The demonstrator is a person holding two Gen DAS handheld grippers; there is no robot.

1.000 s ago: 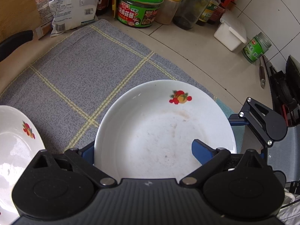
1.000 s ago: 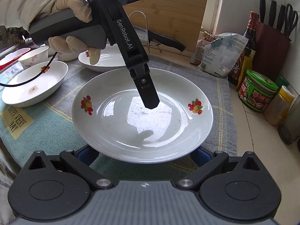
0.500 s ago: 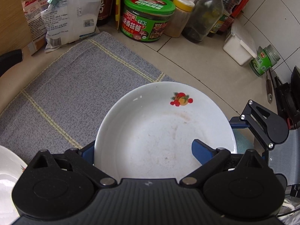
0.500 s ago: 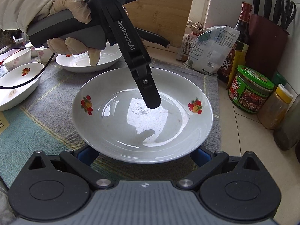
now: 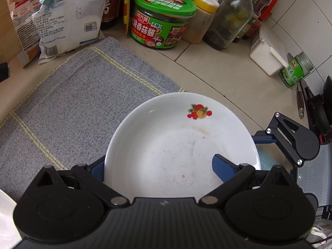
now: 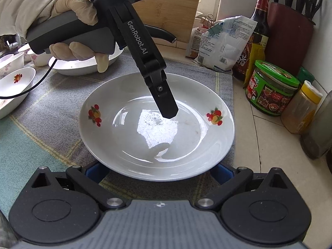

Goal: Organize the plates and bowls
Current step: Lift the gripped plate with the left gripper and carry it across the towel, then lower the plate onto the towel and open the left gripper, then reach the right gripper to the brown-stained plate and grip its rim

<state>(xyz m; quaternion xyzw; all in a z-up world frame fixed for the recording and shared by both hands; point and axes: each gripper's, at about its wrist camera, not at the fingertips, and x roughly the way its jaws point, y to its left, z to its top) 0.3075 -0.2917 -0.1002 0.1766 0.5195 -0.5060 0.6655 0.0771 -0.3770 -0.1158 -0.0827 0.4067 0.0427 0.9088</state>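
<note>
The plate (image 6: 132, 137) hangs just over the corner of the grey mat (image 6: 51, 108), close to the green jar (image 6: 269, 91). The left gripper (image 5: 157, 164) looks pinched on its rim: one finger (image 6: 166, 108) lies inside the dish and the other is tucked under it. The right gripper (image 6: 158, 170) is spread wide. The plate's near edge sits right over the gap, and the pads peek out from below. The other dishes (image 6: 12, 87) wait off to the left. I think the plate must go that way, so the left gripper should carry it.
</note>
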